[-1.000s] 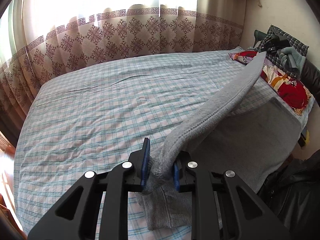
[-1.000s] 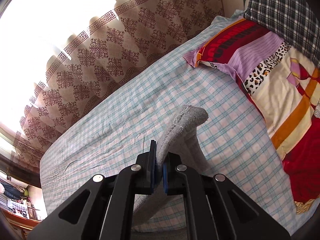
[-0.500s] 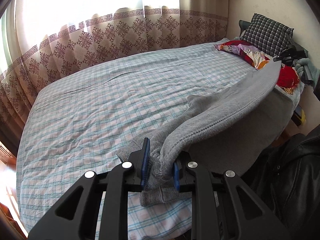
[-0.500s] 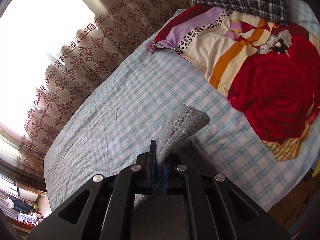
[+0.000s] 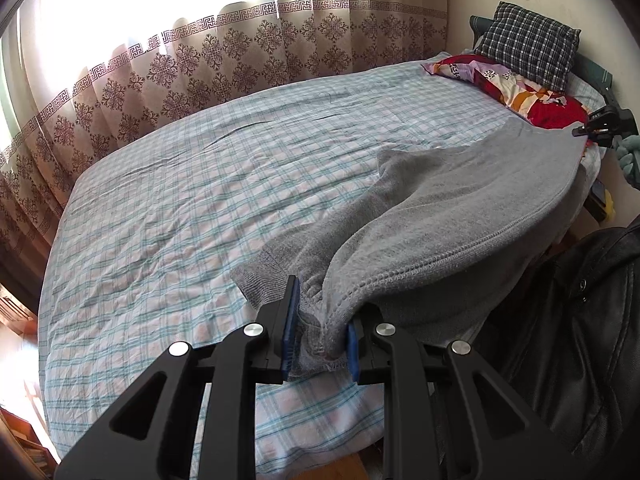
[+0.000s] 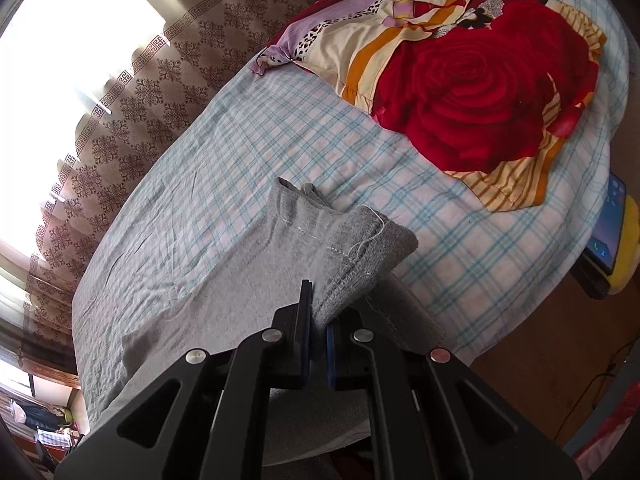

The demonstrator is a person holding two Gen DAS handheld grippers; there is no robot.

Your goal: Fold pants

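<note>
Grey knit pants hang stretched between my two grippers over the near edge of a plaid-sheeted bed. My left gripper is shut on one bunched end, near a ribbed cuff lying on the sheet. My right gripper is shut on the other end; the pants drape from it onto the bed. In the left wrist view the right gripper shows far right, holding the pants' corner.
A red floral quilt and a checked pillow lie at the head of the bed. Patterned curtains run along the far side. A phone lies beside the bed. A dark jacket is at near right.
Both grippers have pulled back toward the near edge of the bed and lowered. The pants went from raised and steep to spread lower, with more cloth lying on the sheet.
</note>
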